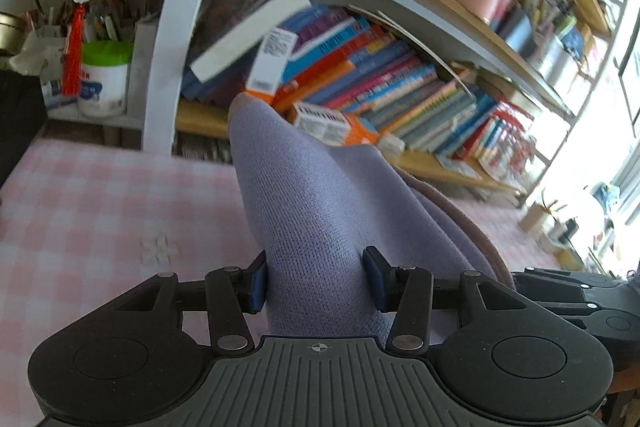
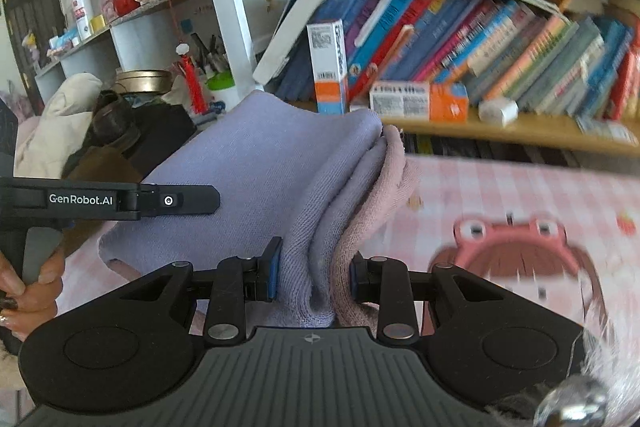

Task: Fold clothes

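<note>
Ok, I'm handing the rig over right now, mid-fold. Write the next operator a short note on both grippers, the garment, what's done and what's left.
Left gripper: shut on the lilac knit garment, lifted off the pink checked cover.
Right gripper: shut on a thick bundle of the same garment, several lilac layers plus a pinkish one at its right.
Done: garment already folded into layers, held up by both grippers in front of the bookshelf.
Left: set it down on the cover, finish or smooth the fold, release both.
</note>
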`<action>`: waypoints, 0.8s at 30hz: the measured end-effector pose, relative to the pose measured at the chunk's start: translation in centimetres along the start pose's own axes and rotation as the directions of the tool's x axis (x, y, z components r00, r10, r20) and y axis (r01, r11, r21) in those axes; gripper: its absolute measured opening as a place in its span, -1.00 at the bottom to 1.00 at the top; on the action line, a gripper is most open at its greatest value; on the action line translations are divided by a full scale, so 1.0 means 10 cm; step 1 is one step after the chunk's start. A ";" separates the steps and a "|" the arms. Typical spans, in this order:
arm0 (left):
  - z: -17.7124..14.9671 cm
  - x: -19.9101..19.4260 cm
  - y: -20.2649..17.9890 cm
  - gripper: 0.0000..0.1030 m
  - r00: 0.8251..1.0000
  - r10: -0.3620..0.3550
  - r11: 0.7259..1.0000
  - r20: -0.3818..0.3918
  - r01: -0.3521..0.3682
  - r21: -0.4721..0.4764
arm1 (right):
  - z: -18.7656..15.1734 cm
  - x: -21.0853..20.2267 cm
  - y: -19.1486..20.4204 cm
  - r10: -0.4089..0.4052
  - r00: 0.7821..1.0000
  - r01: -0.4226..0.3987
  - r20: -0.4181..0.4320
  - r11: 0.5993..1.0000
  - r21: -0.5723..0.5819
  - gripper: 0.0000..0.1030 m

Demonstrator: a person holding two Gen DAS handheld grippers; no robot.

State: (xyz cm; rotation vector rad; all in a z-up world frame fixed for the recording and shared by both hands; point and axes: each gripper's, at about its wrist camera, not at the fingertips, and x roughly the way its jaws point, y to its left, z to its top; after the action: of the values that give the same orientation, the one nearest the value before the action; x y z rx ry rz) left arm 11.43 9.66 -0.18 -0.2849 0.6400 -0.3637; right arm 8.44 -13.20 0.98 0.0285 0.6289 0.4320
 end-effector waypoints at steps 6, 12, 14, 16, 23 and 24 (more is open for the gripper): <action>0.19 0.28 0.23 -0.09 1.000 -0.002 0.999 0.021 0.002 -0.032 | 0.25 0.40 -0.04 -0.017 1.000 0.018 0.016 0.998 -0.059 -0.46; 0.21 0.48 0.31 -0.09 1.000 -0.013 0.999 0.024 0.014 -0.044 | 0.31 0.61 -0.10 -0.043 0.999 0.046 0.032 0.992 -0.116 -0.46; 0.21 0.56 0.33 -0.09 1.000 -0.015 0.999 0.022 0.016 -0.048 | 0.31 0.68 -0.14 -0.048 0.998 0.051 0.027 0.991 -0.122 -0.46; 0.18 0.62 0.36 -0.09 1.000 -0.017 0.998 0.018 0.018 -0.055 | 0.30 0.74 -0.18 -0.049 0.999 0.051 0.020 0.990 -0.129 -0.46; 0.06 0.87 0.51 -0.07 0.999 0.002 0.998 -0.047 -0.005 -0.070 | 0.19 0.99 -0.35 -0.026 0.999 0.022 -0.025 0.991 -0.129 -0.42; 0.03 0.91 0.53 -0.05 0.998 0.009 0.997 -0.070 -0.015 -0.078 | 0.17 1.03 -0.38 -0.025 0.999 0.019 -0.046 0.993 -0.120 -0.41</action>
State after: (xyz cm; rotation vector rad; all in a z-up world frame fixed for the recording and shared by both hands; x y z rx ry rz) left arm 19.71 10.73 -6.71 -0.3443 0.7249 -0.3385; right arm 18.31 -12.35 -4.07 -0.1032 0.6489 0.4491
